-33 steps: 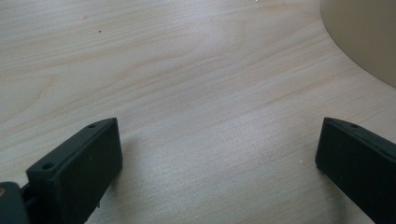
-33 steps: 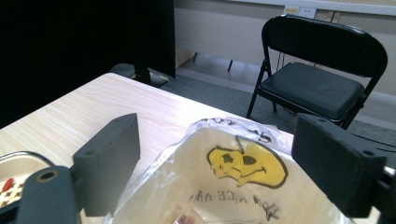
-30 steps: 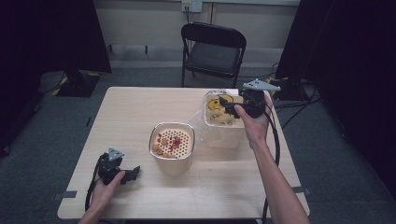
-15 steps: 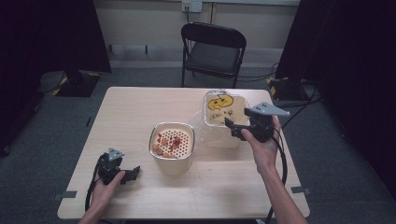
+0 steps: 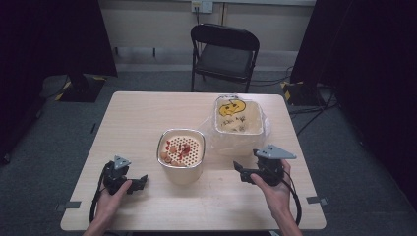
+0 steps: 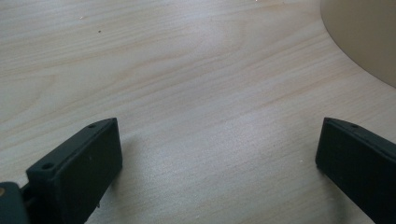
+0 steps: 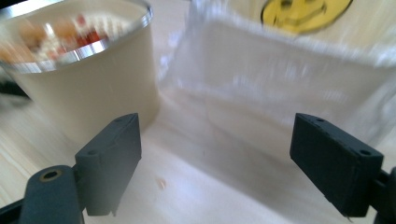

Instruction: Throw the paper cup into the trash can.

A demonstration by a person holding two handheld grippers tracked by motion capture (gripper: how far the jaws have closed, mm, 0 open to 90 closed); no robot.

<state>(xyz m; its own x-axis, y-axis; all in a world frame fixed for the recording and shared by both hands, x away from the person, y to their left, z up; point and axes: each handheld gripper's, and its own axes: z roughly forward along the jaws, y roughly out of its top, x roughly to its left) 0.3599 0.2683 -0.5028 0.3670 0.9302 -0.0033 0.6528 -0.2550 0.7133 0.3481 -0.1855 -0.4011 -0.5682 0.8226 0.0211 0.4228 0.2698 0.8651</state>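
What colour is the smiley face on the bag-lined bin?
Yellow smiley face with black features; clearest in the high view.

In the right gripper view, the cream tub (image 7: 93, 88) is motion-blurred and its contents are unreadable smears. Beside the tub, the plastic-lined bin (image 7: 280, 88) is cut off at the top edge. In the left gripper view, the tub's (image 6: 369, 37) wall is cropped.

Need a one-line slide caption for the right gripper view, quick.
Open right gripper faces the cream perforated-lid container and the plastic-lined bin with a yellow smiley on the wooden table.
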